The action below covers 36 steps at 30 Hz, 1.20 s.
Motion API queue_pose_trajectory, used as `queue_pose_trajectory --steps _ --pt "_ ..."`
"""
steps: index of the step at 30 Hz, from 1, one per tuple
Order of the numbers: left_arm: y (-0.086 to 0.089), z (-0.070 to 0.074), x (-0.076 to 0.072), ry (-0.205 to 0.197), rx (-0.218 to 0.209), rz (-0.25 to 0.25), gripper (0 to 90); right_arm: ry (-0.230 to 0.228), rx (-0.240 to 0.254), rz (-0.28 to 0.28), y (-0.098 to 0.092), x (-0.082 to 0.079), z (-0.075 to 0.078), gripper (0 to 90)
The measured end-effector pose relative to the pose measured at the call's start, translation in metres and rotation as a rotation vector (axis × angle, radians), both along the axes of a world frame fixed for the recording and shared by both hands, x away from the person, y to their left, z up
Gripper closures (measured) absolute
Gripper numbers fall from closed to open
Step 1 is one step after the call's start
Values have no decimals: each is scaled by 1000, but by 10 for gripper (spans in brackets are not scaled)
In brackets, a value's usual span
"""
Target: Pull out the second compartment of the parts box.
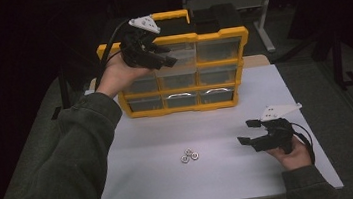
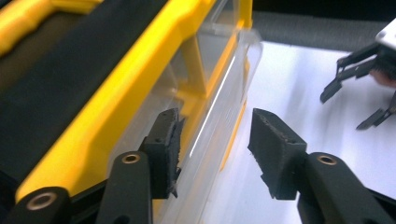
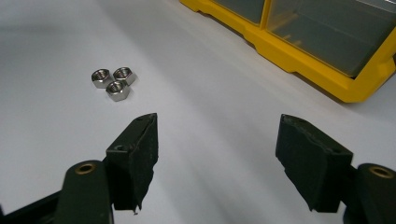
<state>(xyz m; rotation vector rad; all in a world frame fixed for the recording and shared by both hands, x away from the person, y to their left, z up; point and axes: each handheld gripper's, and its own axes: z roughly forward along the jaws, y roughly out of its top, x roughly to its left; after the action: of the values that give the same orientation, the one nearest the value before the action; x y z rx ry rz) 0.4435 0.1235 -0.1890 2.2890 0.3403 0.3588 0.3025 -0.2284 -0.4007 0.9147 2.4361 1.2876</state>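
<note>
Left gripper (image 2: 212, 149) jaws parted astride a clear drawer (image 2: 219, 93) front of the yellow organizer (image 1: 181, 73), right gripper (image 3: 217, 158) gaping empty, 3 hex nuts (image 3: 113, 83) ahead-left of it.

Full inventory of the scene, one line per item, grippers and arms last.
Organizer cabinet: 1, yellow frame with black top and yellow handle, upright at the far middle of the table.
Clear drawers: nine, transparent, three rows of three in the cabinet front.
Hex nuts: 3, silver, clustered and touching, on the table in front of the cabinet.
Table: 1, white top.
Left gripper: 1, black, jaws either side of an upper drawer's clear front edge, pads not pressing.
Right gripper: 1, black, open, low over the table, right of the nuts.
Sleeves: 2, dark green.
</note>
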Motion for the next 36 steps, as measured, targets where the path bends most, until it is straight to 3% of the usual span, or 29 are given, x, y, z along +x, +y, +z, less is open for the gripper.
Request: queue_pose_trajectory --steps 5,7,12,18,36 --pt "5 -2 1 16 -27 -7 610 -1 4 -4 -1 0 0 286" --pt "7 -1 0 30 -21 -35 625 -2 6 -3 -1 0 0 286" --pt "10 0 -11 47 -14 -89 655 -2 4 1 0 -1 0 286" --pt "15 -1 -21 55 -29 -116 659 -1 0 3 2 -1 0 285" --pt "16 0 -34 66 -41 -142 673 -2 -11 11 6 -1 -1 285"
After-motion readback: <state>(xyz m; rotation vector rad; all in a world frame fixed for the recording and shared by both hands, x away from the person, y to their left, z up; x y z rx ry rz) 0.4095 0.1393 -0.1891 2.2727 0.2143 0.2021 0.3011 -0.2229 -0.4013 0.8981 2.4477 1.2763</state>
